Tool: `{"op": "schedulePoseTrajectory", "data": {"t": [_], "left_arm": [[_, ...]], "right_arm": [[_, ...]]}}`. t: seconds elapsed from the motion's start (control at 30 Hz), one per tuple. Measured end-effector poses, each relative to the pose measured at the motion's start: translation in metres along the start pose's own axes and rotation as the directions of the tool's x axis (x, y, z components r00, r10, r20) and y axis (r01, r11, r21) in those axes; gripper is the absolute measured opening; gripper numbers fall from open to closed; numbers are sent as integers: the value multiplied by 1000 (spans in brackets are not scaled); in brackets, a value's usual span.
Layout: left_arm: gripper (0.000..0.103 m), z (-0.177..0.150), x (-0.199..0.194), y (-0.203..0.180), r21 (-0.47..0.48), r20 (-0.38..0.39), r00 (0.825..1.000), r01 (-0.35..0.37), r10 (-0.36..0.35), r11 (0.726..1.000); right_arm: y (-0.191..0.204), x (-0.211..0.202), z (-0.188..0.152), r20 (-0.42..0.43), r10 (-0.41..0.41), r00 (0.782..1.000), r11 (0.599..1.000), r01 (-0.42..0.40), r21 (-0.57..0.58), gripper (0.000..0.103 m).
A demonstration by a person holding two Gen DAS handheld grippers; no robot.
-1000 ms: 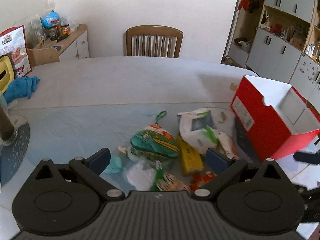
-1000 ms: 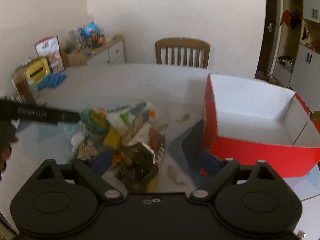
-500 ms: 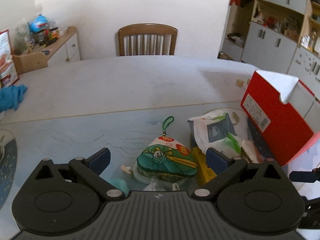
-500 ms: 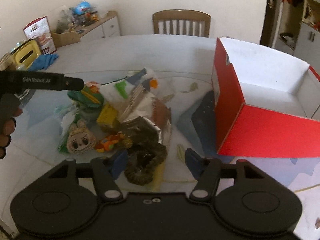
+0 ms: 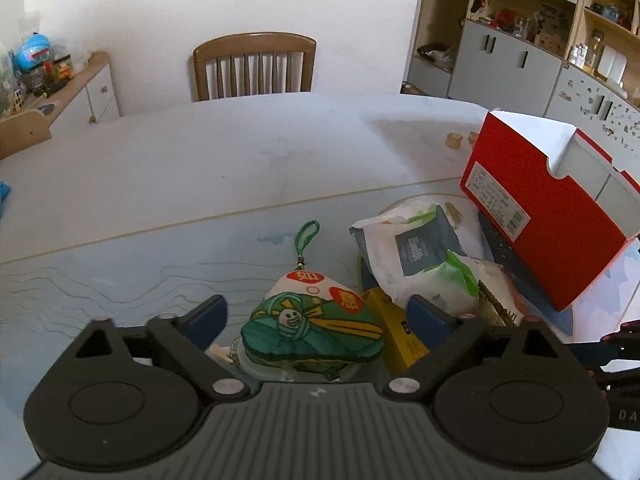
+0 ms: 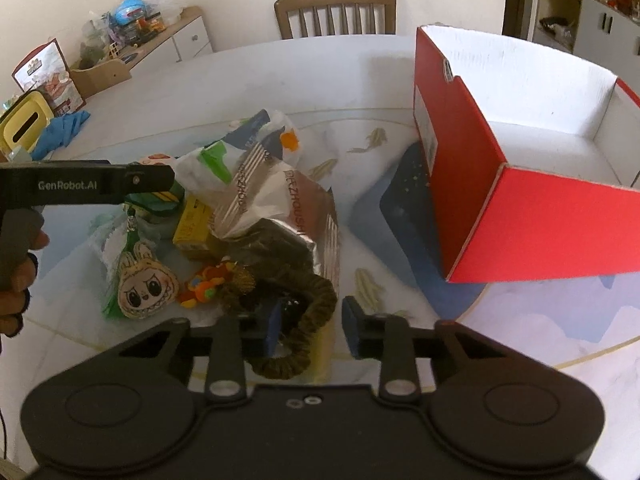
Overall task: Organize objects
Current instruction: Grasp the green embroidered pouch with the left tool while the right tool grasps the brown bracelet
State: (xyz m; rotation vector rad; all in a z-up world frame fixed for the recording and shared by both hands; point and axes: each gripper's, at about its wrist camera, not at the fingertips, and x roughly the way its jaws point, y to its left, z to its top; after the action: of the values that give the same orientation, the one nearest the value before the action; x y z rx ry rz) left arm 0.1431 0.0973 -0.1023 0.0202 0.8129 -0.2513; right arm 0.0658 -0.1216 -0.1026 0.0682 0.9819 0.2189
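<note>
A pile of small items lies on the table beside an open red box, also in the left wrist view. My left gripper is open, its fingers either side of a green plush pouch with a green cord. My right gripper is half closed around a brown braided ring; I cannot tell whether the pads touch it. The pile also holds a yellow box, a silver foil bag, a white snack bag, a bunny-face plush and an orange toy.
A wooden chair stands at the table's far side. A sideboard with toys is at the back left. A blue cloth and a yellow container lie at the table's left. Cabinets line the right wall.
My left gripper has moved forward over the green pouch. My right gripper has come down over the pile and its fingers have narrowed around the brown ring.
</note>
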Motion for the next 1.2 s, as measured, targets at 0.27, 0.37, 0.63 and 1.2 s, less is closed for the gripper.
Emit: {"op": "schedulePoseTrajectory", "data": {"t": [0.27, 0.37, 0.63, 1.2], "left_arm": [[55, 1, -3, 12, -50, -1, 999, 50, -50, 998], [46, 2, -4, 16, -67, 3, 999, 52, -52, 996], [19, 6, -14, 22, -73, 36, 997, 66, -63, 995], [60, 0, -16, 33, -47, 8, 995, 104, -104, 993]], "right_arm": [[3, -7, 2, 18, -9, 1000, 1000, 9, 12, 15], [8, -10, 3, 25, -14, 1000, 1000, 14, 0, 11], [20, -25, 3, 67, -34, 997, 999, 36, -31, 7], [27, -50, 0, 102, -15, 995, 1000, 16, -11, 7]]}}
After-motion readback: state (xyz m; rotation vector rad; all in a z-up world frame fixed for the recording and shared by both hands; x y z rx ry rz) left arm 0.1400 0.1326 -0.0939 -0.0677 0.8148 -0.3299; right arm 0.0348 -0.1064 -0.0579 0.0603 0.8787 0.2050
